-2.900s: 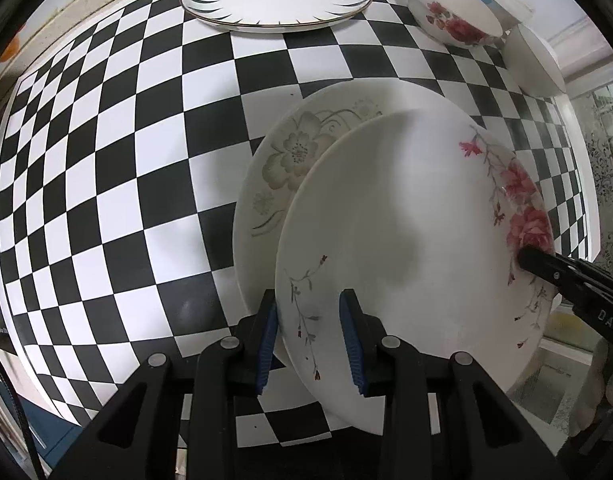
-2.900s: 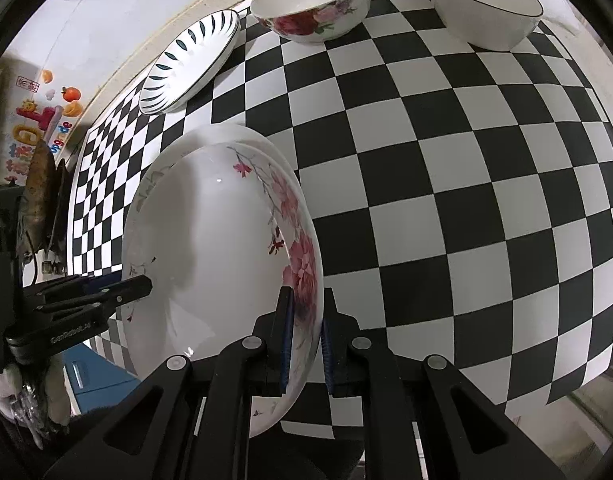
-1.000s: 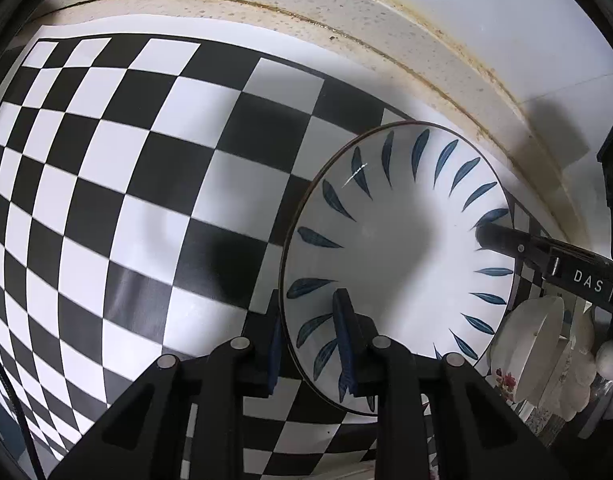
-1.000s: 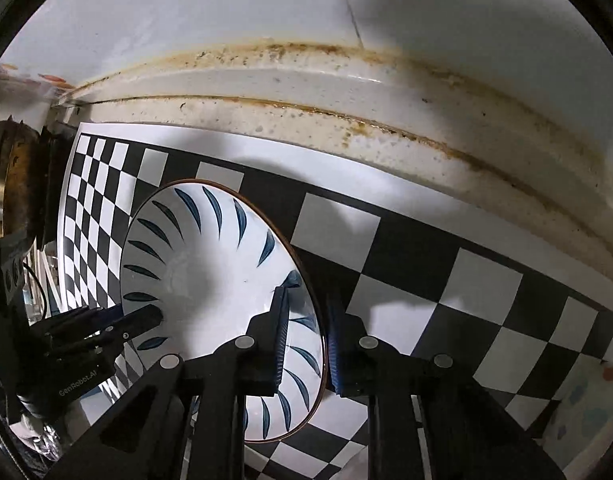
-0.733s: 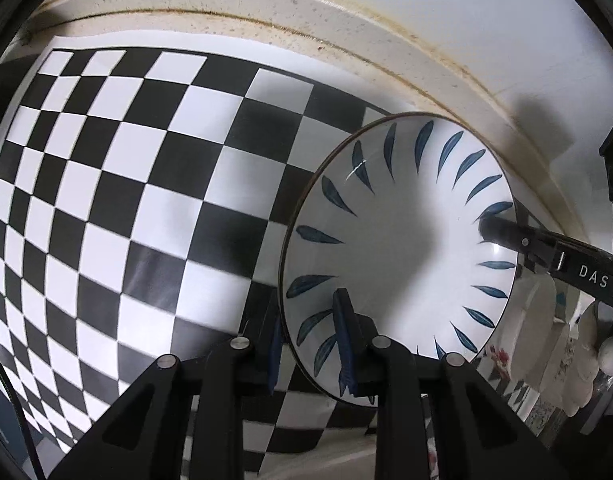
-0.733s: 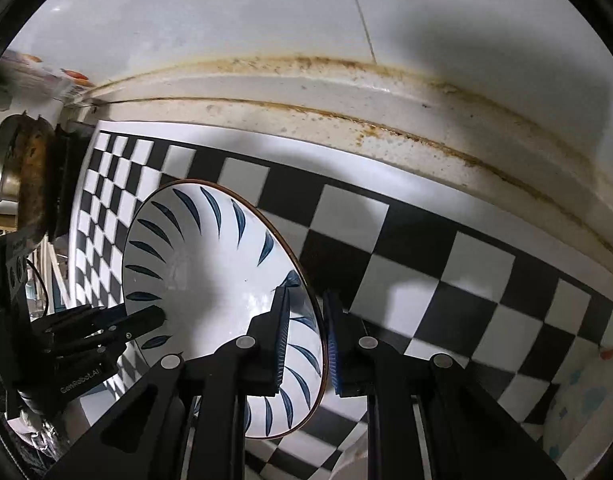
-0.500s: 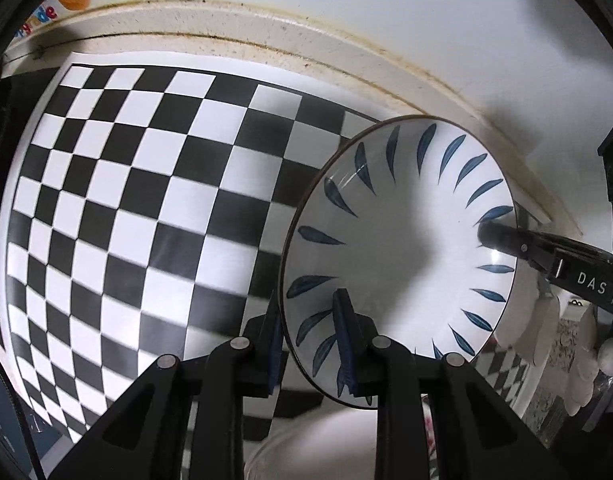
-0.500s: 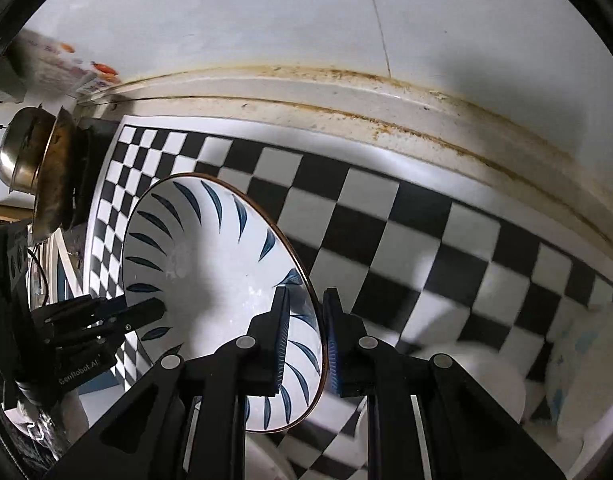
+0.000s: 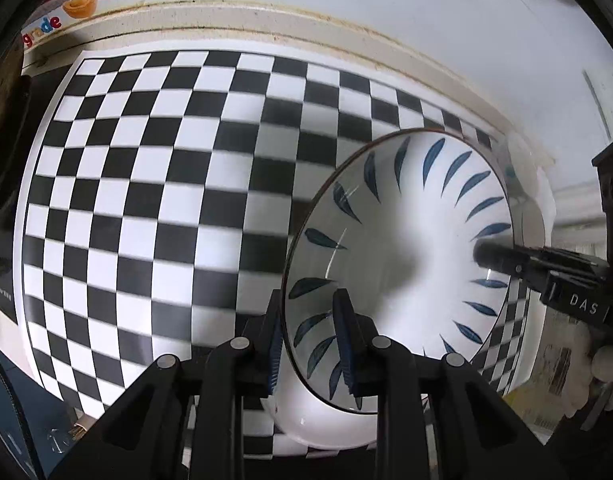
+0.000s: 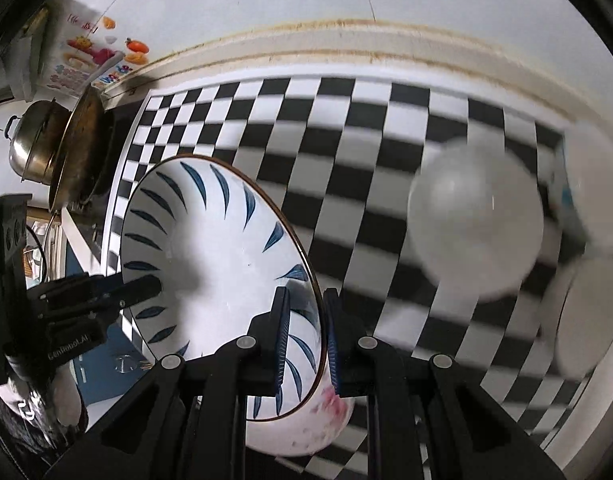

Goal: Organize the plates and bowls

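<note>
A white plate with blue leaf marks (image 9: 402,256) is held in the air between both grippers. My left gripper (image 9: 308,332) is shut on its near rim, and my right gripper (image 10: 306,336) is shut on the opposite rim (image 10: 306,280). Each gripper shows in the other's view, the right one (image 9: 506,258) and the left one (image 10: 138,286). Below the plate lies a white floral plate stack (image 10: 306,428), also seen in the left wrist view (image 9: 326,424). Blurred white bowls (image 10: 474,220) stand to the right.
The checkered mat (image 9: 146,184) covers the counter up to a stained wall ledge (image 9: 266,20). A metal pot and pan (image 10: 58,148) stand at the far left. More white bowls (image 10: 586,312) sit at the right edge.
The leaf plate, held by both grippers, has been carried back from the wall toward the floral plates. More of the mat and the bowls have come into view.
</note>
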A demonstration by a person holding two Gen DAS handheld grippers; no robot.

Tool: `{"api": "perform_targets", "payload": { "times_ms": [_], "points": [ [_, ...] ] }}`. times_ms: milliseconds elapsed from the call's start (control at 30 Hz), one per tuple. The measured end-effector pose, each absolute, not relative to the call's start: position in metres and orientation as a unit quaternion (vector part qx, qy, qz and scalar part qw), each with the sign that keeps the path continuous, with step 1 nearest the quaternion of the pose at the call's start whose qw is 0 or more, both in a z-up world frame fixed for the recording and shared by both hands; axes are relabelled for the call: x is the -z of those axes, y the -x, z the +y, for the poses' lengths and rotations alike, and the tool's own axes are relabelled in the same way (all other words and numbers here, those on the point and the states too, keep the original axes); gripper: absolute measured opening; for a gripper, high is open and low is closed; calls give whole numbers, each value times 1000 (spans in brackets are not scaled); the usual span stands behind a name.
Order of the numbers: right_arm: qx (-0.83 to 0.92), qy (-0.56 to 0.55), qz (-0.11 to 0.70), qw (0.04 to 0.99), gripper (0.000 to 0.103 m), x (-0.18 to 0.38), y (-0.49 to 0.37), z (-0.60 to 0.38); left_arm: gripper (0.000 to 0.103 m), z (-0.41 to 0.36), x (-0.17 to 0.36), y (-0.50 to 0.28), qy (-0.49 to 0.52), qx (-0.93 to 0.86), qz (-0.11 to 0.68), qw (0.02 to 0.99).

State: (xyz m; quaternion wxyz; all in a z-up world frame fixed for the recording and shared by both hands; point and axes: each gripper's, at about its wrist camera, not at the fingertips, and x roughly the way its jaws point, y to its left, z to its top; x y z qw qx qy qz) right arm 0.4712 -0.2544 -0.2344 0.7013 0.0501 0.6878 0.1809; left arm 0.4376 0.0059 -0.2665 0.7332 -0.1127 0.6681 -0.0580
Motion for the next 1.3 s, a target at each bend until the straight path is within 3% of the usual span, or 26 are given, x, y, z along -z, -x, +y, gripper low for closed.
{"api": "perform_targets", "payload": {
  "times_ms": [500,1300],
  "points": [
    [-143,-120,703,686,19,272,-354,-281,21,-20,293,-381,59,83,693,714],
    [-107,-128,720,674,19,306,-346,-275,22,-34,333,-385,36,76,718,690]
  ]
}}
